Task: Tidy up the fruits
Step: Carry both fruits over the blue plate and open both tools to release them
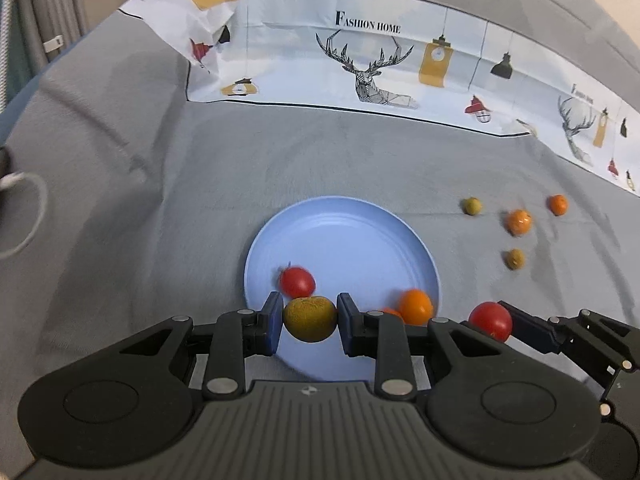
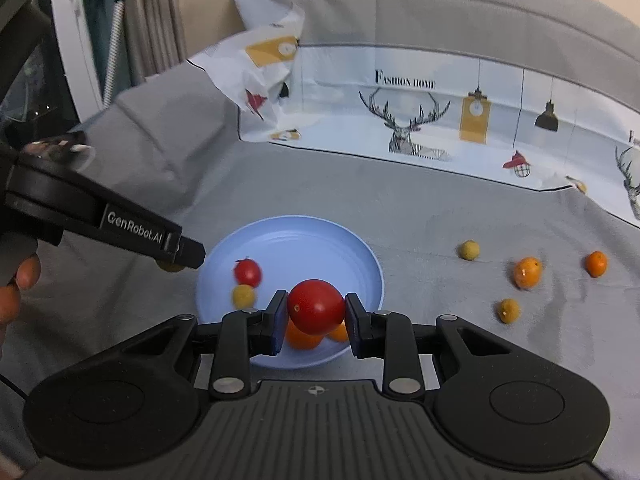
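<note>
My left gripper (image 1: 310, 319) is shut on a yellow-green fruit (image 1: 310, 326) over the near edge of the blue plate (image 1: 340, 236). On the plate lie a red tomato (image 1: 297, 282) and an orange fruit (image 1: 416, 306). My right gripper (image 2: 316, 314) is shut on a red tomato (image 2: 316, 304) above the plate's (image 2: 296, 240) near side. From there I see a small tomato (image 2: 247, 272), a yellow fruit (image 2: 243, 295) and two orange fruits (image 2: 302, 339) on the plate. Several loose fruits lie on the cloth to the right, among them an orange one (image 2: 528, 272) and a greenish one (image 2: 469, 249).
A grey cloth (image 1: 200, 184) covers the surface. A white printed sheet with deer drawings (image 1: 380, 72) stands along the back. A white cable (image 1: 28, 216) lies at the far left. A hand (image 2: 16, 288) holds the left gripper's body (image 2: 100, 216) at the left.
</note>
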`<state>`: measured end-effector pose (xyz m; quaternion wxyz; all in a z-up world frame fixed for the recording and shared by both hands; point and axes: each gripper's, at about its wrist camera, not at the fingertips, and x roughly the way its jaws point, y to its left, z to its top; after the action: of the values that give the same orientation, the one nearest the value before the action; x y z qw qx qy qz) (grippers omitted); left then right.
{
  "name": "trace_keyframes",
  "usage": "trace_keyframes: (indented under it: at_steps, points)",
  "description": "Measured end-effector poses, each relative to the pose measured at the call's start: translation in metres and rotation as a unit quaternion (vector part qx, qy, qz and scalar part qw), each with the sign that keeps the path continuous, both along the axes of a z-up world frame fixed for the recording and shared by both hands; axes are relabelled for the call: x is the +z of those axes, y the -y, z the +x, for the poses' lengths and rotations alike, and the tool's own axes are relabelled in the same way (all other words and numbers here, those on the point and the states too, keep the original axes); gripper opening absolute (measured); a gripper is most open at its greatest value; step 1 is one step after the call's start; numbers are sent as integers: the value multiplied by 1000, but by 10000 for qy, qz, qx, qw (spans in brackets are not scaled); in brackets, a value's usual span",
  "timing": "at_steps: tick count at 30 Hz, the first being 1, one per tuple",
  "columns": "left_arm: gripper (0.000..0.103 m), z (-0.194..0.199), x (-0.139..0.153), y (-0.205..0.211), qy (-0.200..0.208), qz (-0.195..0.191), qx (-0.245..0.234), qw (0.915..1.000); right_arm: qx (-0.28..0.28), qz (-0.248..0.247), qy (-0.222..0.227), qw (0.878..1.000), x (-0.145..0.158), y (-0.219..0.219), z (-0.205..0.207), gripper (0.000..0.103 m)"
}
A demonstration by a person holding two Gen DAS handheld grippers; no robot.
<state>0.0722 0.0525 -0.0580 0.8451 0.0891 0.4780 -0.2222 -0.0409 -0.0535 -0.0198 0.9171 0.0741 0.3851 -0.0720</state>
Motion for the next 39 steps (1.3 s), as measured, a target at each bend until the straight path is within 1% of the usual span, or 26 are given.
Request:
trace_keyframes:
  at_steps: [4,9,12,14,15,16,17,18,19,20,22,25,28,31,33,36,39]
  points:
    - [32,24,-21,13,-111,168,34,9998,6,4,-146,9999,-21,8,26,31]
    - [32,45,-42,24,-182,376,16,9991,44,6,-291,9996,-44,14,52,31]
    - [33,53,-49,28,-125,376,-49,9992,96,55,-383,9992,-55,18,66,31]
    - [54,55,-49,32,-47,437,-97,9990,180,84,-443,9988,-60,20,75,32]
    - [80,56,-47,32,-5,442,-81,9990,235,95,-489,9985,-61,20,80,33]
    - [92,55,-43,31,83,408,-27,9991,269,92,-503,9983,-61,21,83,43]
    - [102,52,-38,30,197,355,24,9992,224,36,-487,9986,-57,20,83,51]
    - [102,48,-32,27,285,314,47,9991,145,-25,-432,9990,-53,21,81,68]
    - [103,44,-28,27,310,337,47,9989,87,-58,-367,9993,-48,21,77,80]
    - [103,40,-24,26,263,414,31,9988,46,-75,-320,9995,-43,21,71,82]
    - [103,29,-16,20,129,466,57,9988,-8,-58,-324,9995,-33,20,58,86]
    - [103,6,-4,8,-9,563,111,9984,-76,95,-351,9993,-19,16,32,91]
    - [103,-23,8,-6,-34,726,217,9971,-102,219,-388,9990,-4,4,1,92]
    - [103,-52,17,-19,-102,773,232,9967,-104,239,-317,9992,12,-10,-27,93]
    - [103,-73,23,-28,-79,753,250,9968,-81,185,-195,9996,23,-21,-46,96]
    - [103,-103,29,-43,7,713,404,9966,-39,-2,-32,10000,37,-33,-71,98]
    - [103,-129,35,-51,161,750,326,9965,-1,-82,-24,10000,44,-43,-94,98]
